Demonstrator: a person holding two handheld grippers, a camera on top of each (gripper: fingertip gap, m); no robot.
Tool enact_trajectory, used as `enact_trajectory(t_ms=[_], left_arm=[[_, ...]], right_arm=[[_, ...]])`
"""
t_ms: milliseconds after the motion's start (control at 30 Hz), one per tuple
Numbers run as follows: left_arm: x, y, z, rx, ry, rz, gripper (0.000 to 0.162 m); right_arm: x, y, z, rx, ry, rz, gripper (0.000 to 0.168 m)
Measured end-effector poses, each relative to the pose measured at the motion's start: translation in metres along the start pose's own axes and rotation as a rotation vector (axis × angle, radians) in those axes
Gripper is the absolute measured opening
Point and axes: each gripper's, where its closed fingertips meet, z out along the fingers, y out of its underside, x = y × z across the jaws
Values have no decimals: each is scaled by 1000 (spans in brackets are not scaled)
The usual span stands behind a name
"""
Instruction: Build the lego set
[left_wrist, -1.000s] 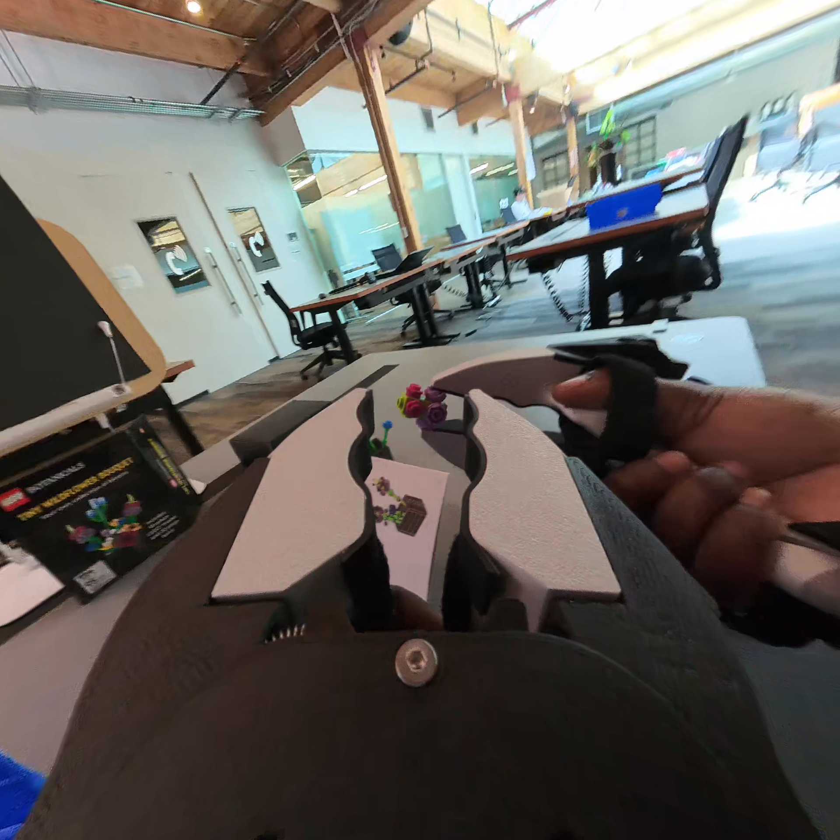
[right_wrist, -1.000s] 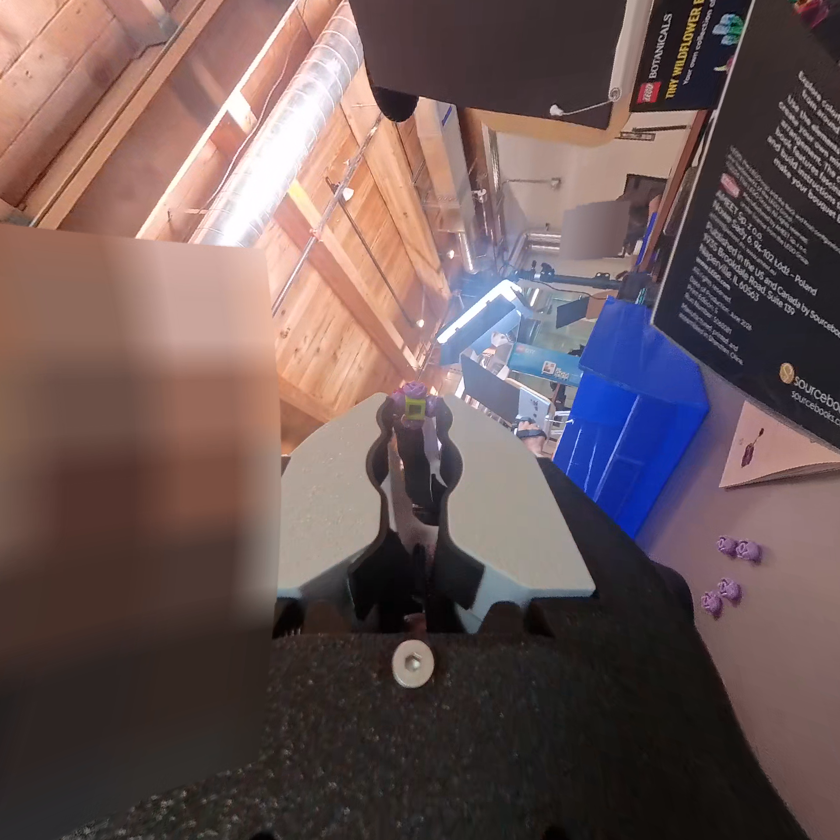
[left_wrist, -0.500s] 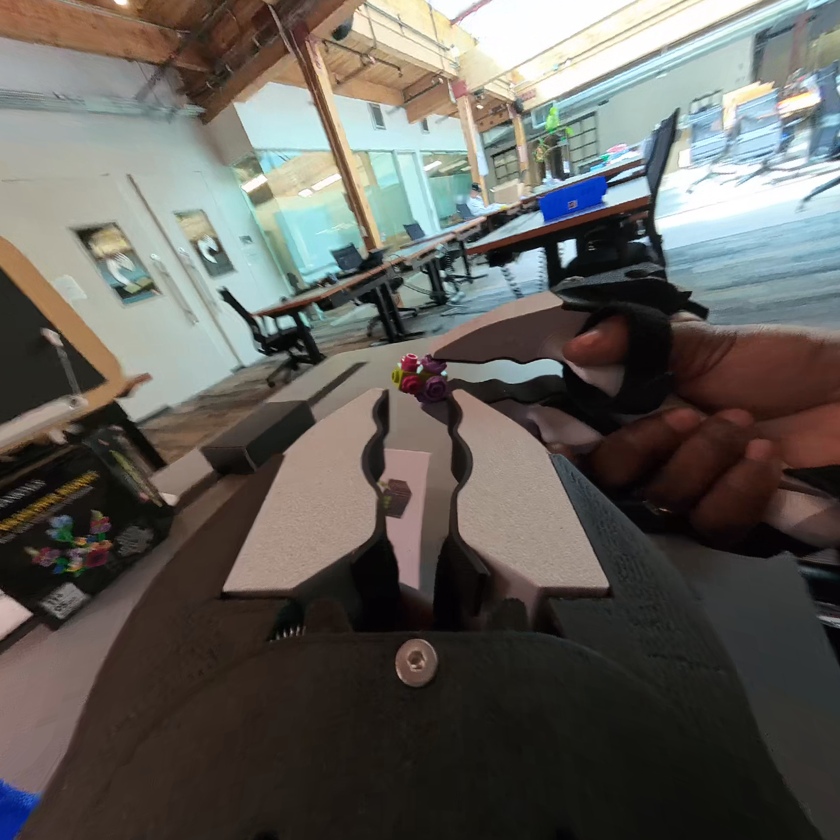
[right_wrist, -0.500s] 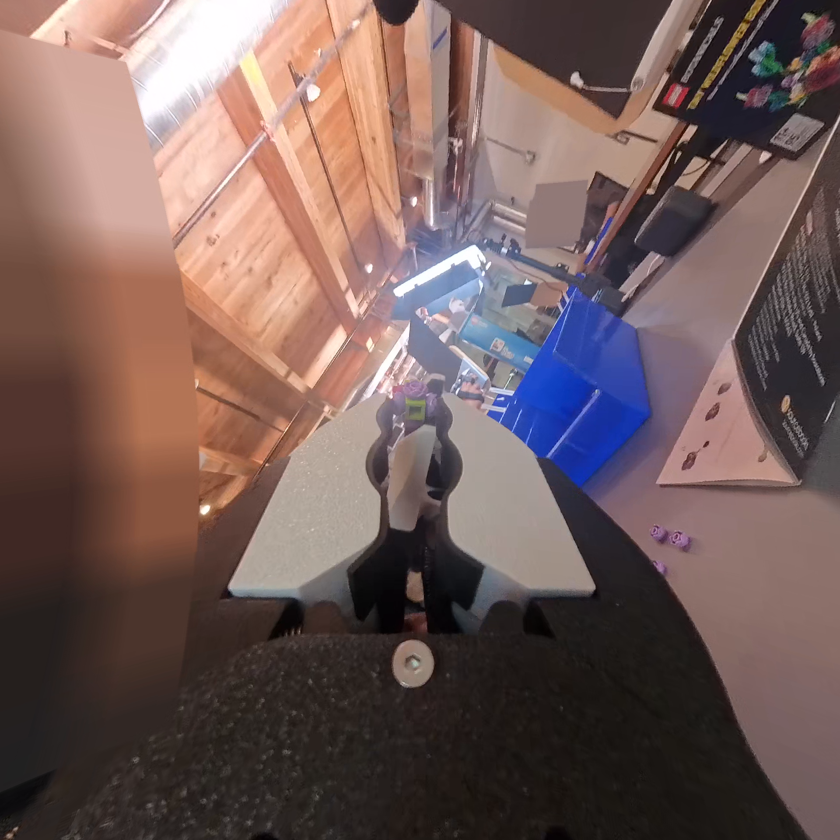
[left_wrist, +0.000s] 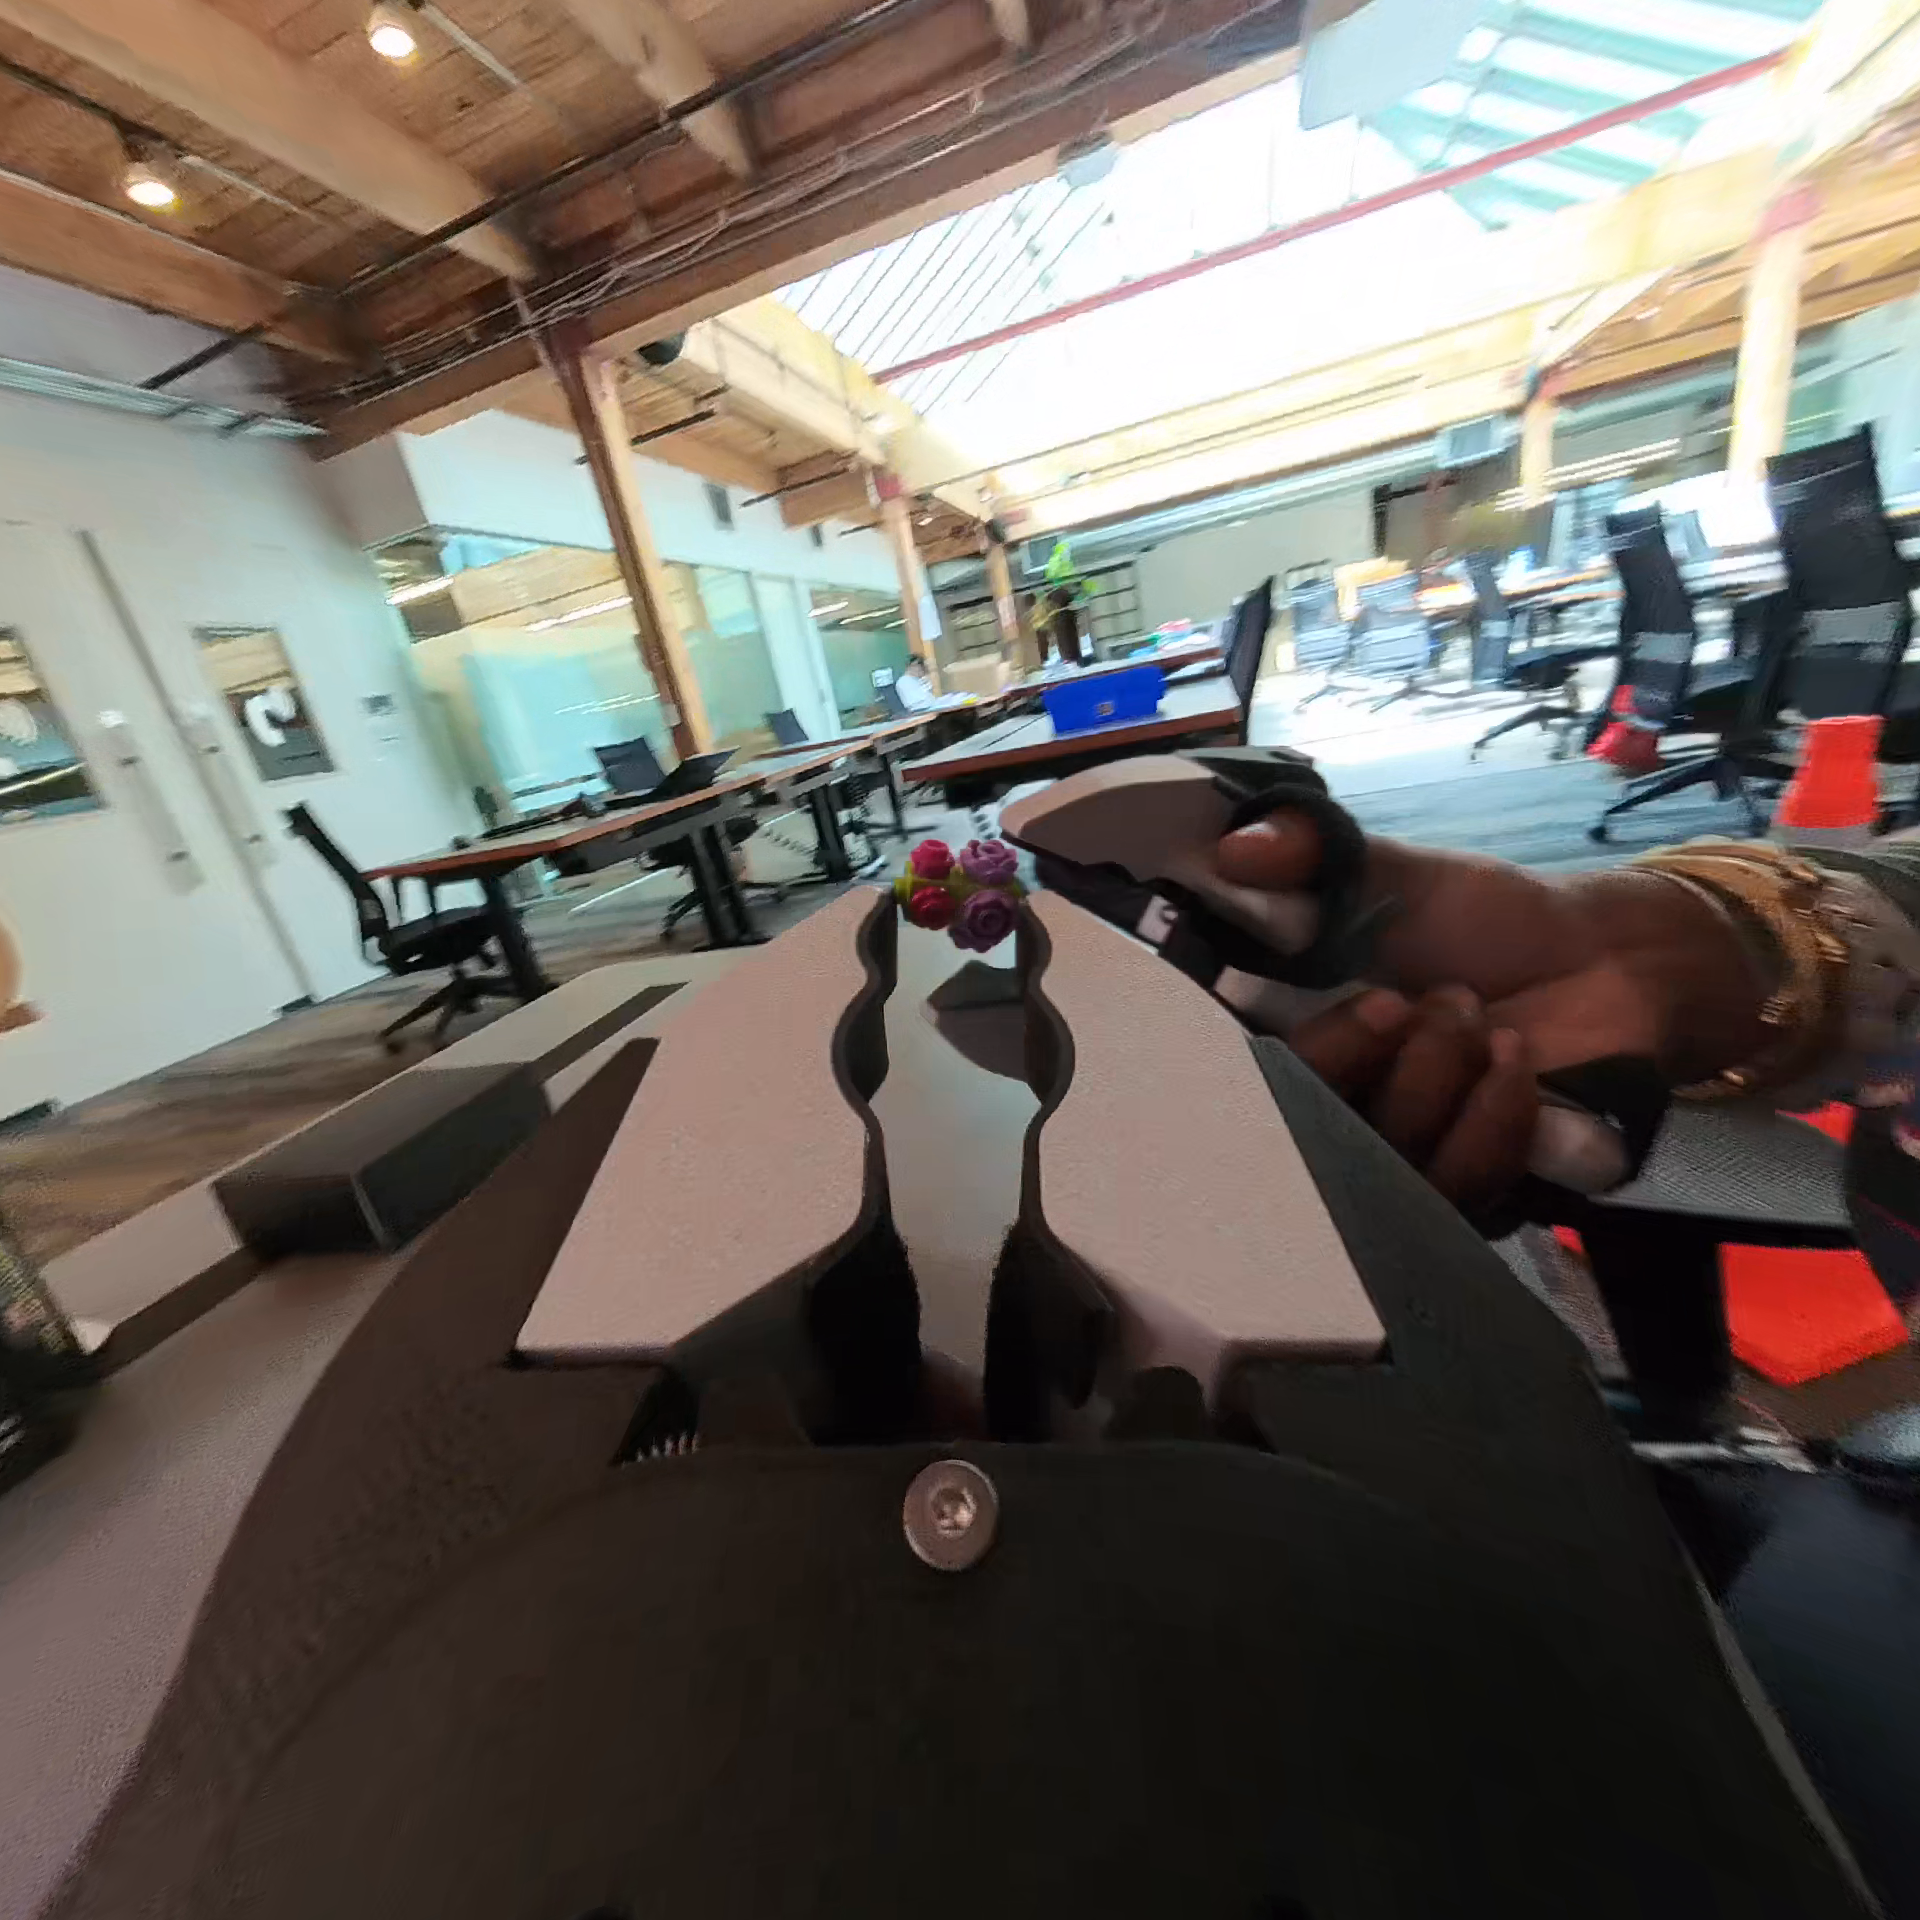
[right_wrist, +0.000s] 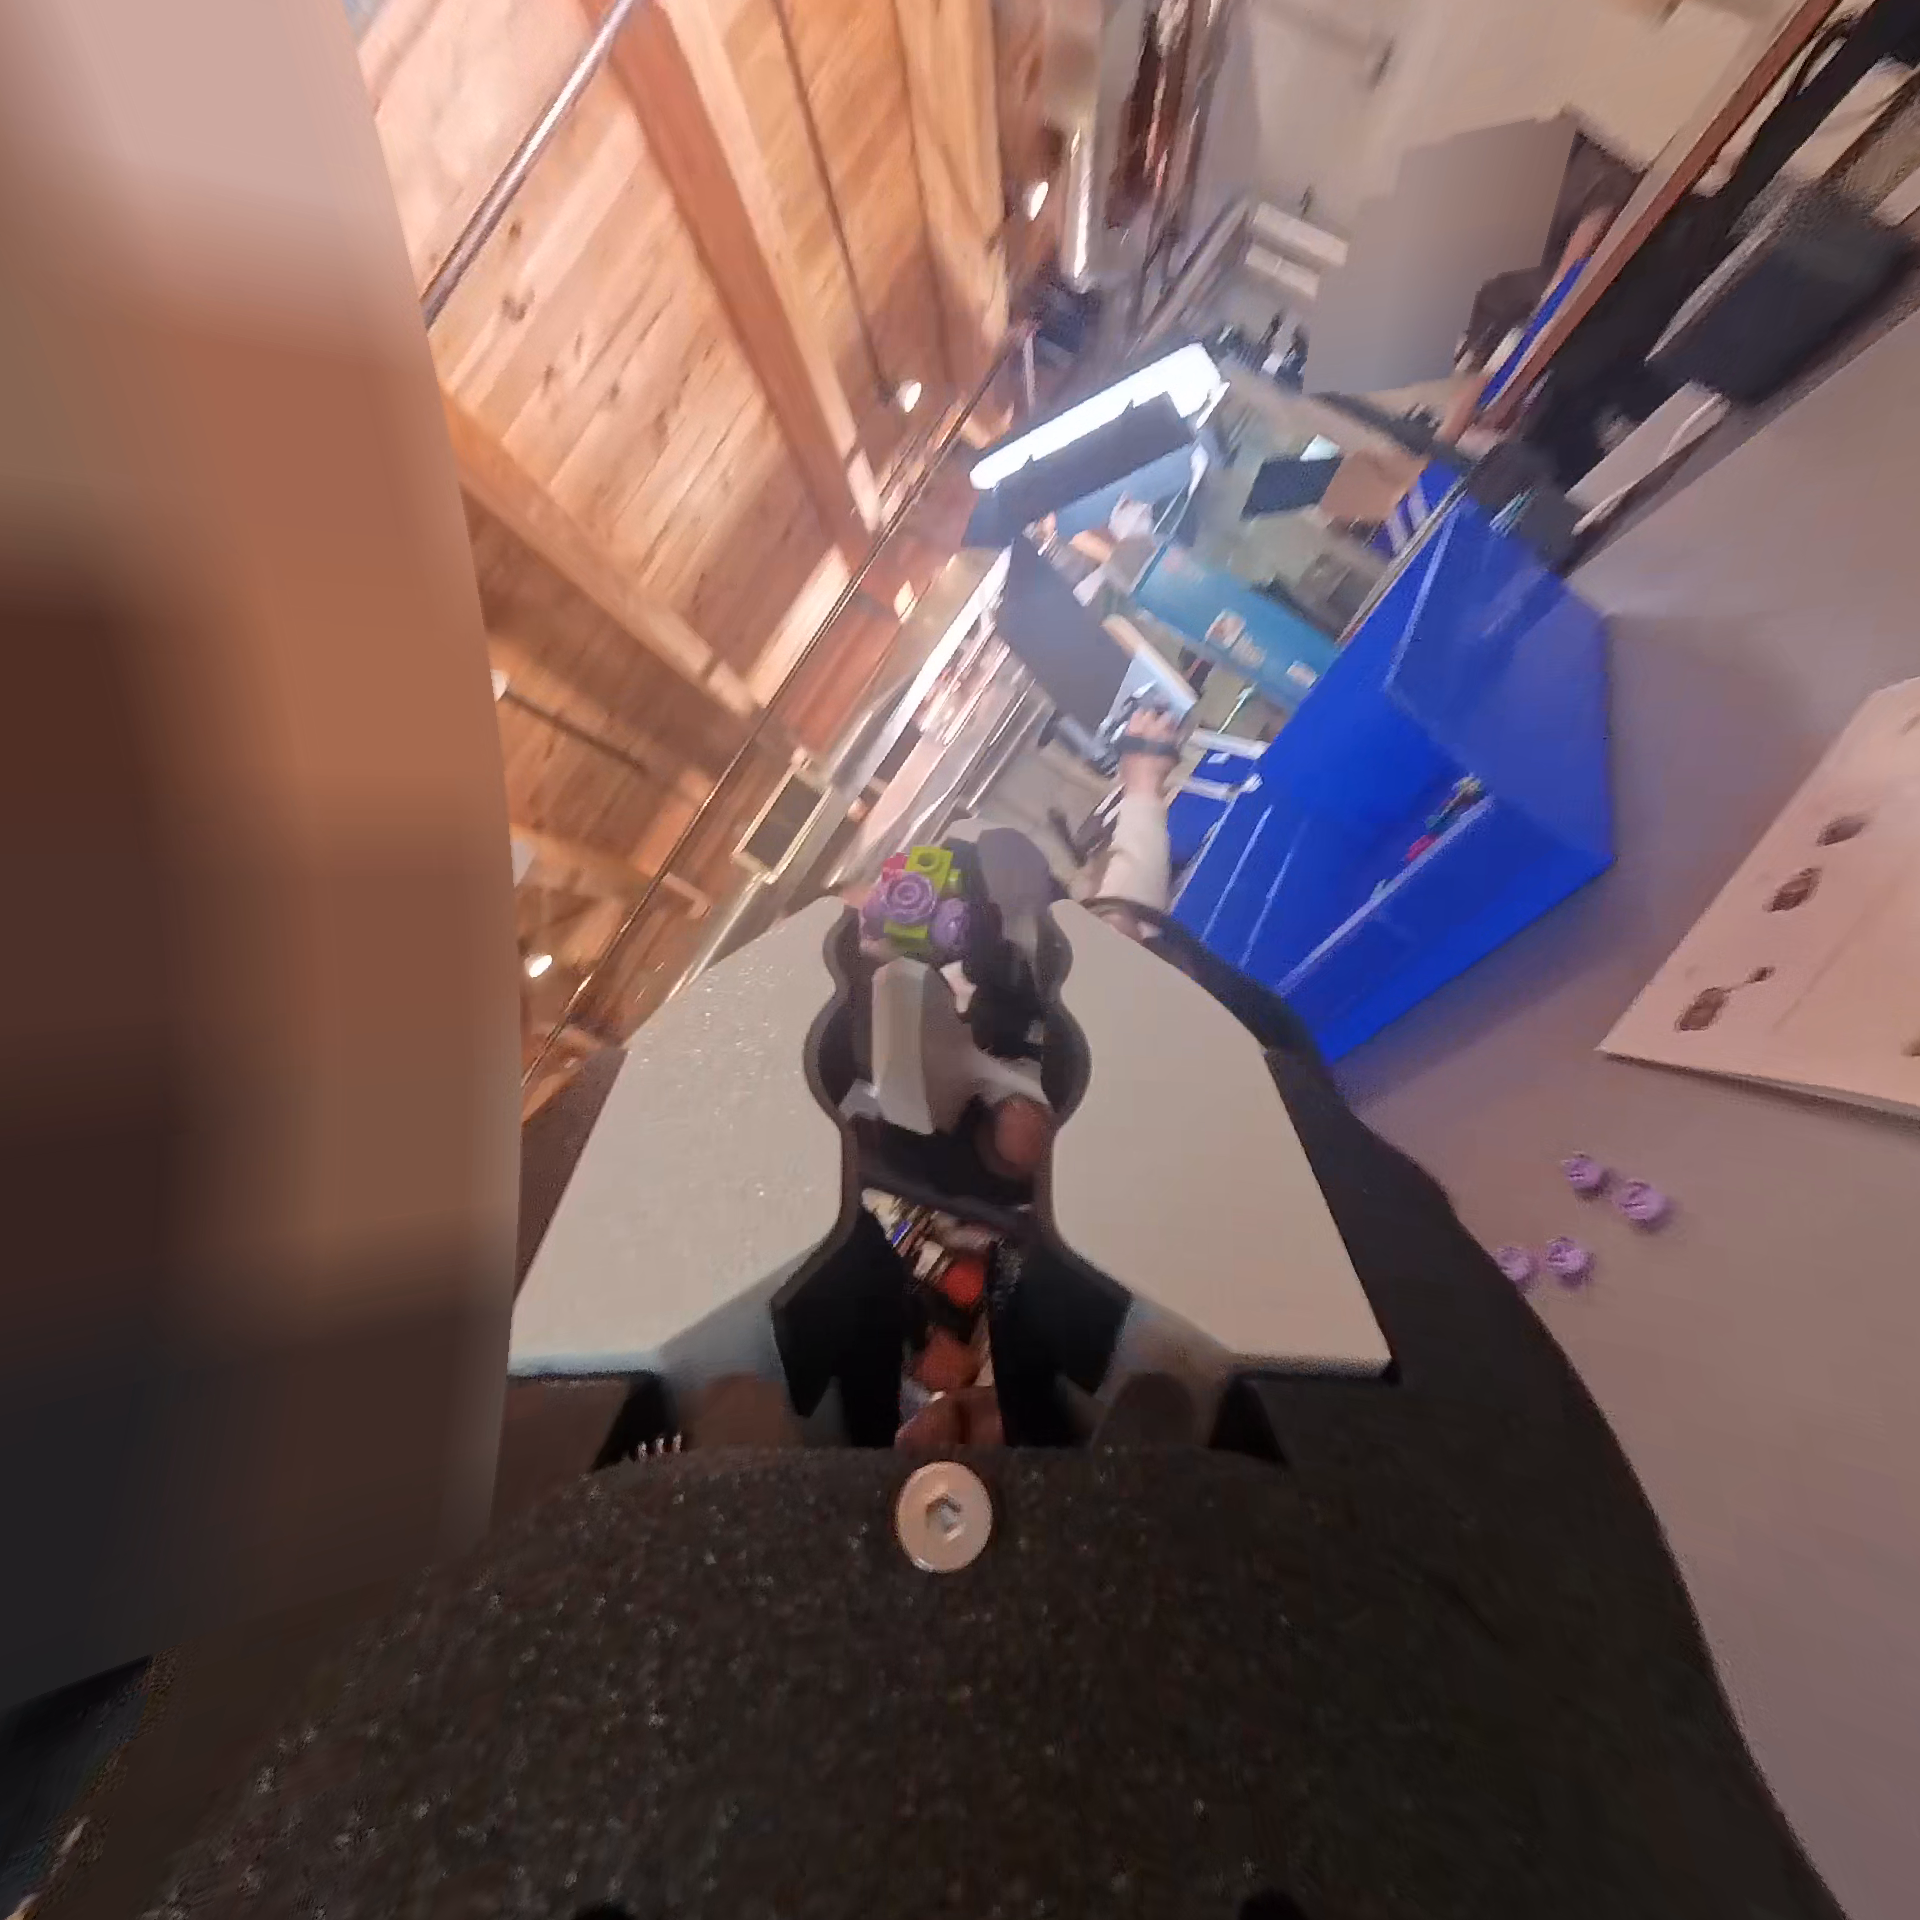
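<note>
A small lego flower cluster (left_wrist: 982, 920), pink and purple blooms on a lime piece, sits between the tips of my left gripper (left_wrist: 961, 920), which is shut on it above the grey table (left_wrist: 156, 1455). My right gripper (left_wrist: 1029, 857), held by a hand, comes in from the right with its tips right beside the cluster. In the right wrist view my right gripper (right_wrist: 945, 914) has its jaws apart around the cluster (right_wrist: 909, 904). The left gripper's fingers (right_wrist: 902, 1029) show through the gap.
Several loose purple flower pieces (right_wrist: 1610, 1195) lie on the table (right_wrist: 1714, 1455) beside an instruction sheet (right_wrist: 1787, 935). A blue bin (right_wrist: 1434, 790) stands behind them. A black block (left_wrist: 384, 1153) lies on the table's left side. Desks and chairs stand beyond. Both grippers' tips are close together, under 4 cm apart.
My left gripper has closed in and risen to the flower cluster and shut on it. My right gripper's jaws have spread apart from the cluster. Both views have tilted upward.
</note>
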Motion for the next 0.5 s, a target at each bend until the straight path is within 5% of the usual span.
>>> enact_trajectory(t_ms=[167, 267, 500], left_arm=[[6, -2, -7, 1, 98, 47, 22], [-2, -2, -7, -25, 1, 162, 34], [-5, 1, -5, -66, -48, 258, 29]], right_arm=[[-7, 7, 6, -83, -25, -36, 19], [0, -1, 6, -26, 59, -141, 19], [1, 0, 6, 4, 125, -241, 18]])
